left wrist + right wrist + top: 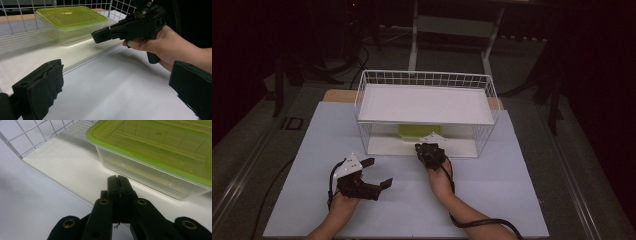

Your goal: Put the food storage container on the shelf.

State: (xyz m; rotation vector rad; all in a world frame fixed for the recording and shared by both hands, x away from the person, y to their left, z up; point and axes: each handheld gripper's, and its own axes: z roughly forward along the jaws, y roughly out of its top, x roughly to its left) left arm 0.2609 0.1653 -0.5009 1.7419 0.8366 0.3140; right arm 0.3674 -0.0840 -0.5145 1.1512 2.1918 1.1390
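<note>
Your right gripper (pixel 117 180), jaws clenched on nothing, points at the box (pixel 160 152) upper right of frame, probably just short of it; left gripper (pixel 374 172) rests released, farther off.

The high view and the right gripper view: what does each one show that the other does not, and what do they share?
High view alone: the whole white wire rack with its upper shelf, the left gripper with fingers spread wide, and both forearms on the white table.

Right gripper view alone: the right gripper with fingers pressed together on nothing, and the container's clear walls under its lid, close up.

Both: the green-lidded container on the rack's lower shelf, right in front of the right gripper.
</note>
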